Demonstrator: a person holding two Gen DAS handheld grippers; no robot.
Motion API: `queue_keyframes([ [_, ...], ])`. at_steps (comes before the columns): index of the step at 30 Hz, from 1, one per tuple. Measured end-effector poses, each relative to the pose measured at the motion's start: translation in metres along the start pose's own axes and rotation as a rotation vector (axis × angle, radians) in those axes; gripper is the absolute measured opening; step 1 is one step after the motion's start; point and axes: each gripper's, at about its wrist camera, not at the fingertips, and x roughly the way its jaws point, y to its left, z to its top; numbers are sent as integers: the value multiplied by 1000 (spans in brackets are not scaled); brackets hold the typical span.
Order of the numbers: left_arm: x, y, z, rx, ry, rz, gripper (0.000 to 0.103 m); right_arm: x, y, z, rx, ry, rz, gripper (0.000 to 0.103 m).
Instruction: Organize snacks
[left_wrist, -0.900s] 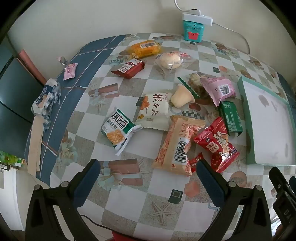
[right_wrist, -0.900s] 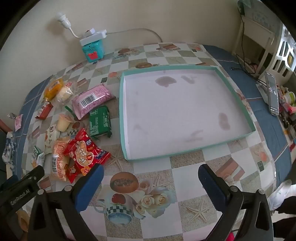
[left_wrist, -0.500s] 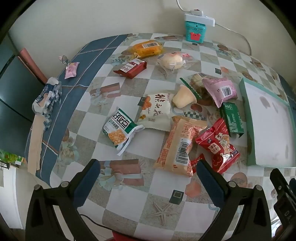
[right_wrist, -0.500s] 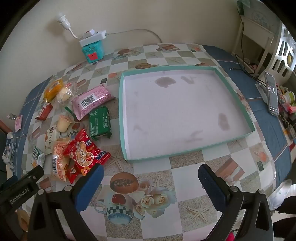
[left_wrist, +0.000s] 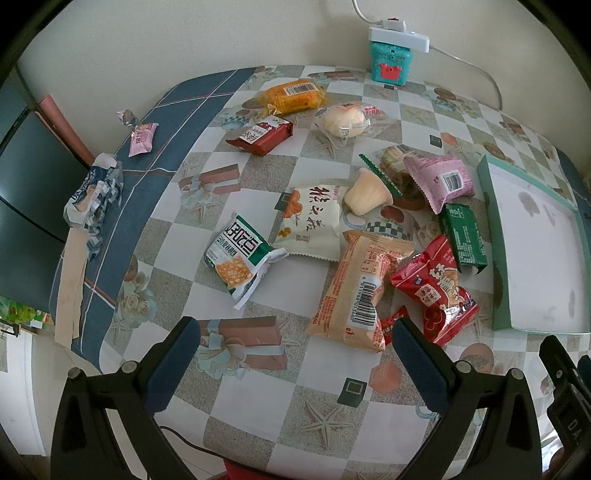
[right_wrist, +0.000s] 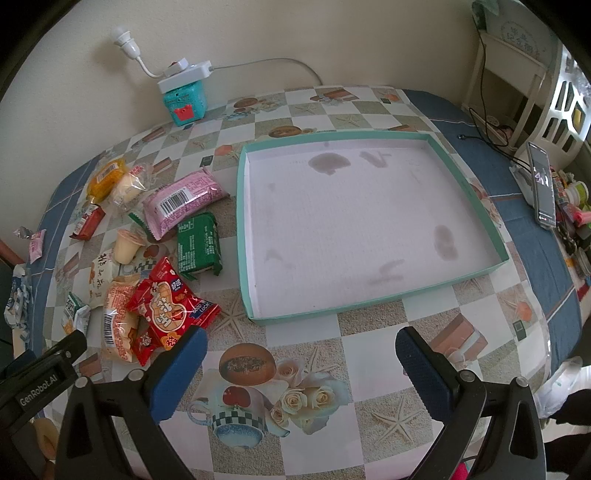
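Several snack packs lie scattered on the checked tablecloth: a red bag (left_wrist: 434, 291) (right_wrist: 168, 306), an orange pack with a barcode (left_wrist: 360, 288), a green-and-white pack (left_wrist: 240, 254), a white pack (left_wrist: 314, 221), a green pack (left_wrist: 463, 236) (right_wrist: 197, 243), a pink pack (left_wrist: 441, 181) (right_wrist: 181, 201) and a jelly cup (left_wrist: 367, 192). A shallow teal tray (right_wrist: 242, 229) (left_wrist: 487, 206) with nothing in it sits to their right. My left gripper (left_wrist: 295, 354) hovers open above the table's near edge, just short of the orange pack. My right gripper (right_wrist: 299, 363) hangs open in front of the tray, holding nothing.
A teal box under a white power strip (right_wrist: 184, 94) stands against the back wall. A phone (right_wrist: 541, 184) with its cable and small clutter lie at the far right. A crumpled wrapper (left_wrist: 94, 195) and a small pink sweet (left_wrist: 142, 136) rest on the blue left border.
The left wrist view has shifted slightly, with the snacks drifting down and left in frame. The right wrist view is nearly unchanged. Both grippers stay open.
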Motion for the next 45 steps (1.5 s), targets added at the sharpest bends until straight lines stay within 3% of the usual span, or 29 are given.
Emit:
queue_keyframes([
  [45, 1, 3, 0, -10, 6, -2, 103, -1, -1, 1, -5, -5, -3, 103],
])
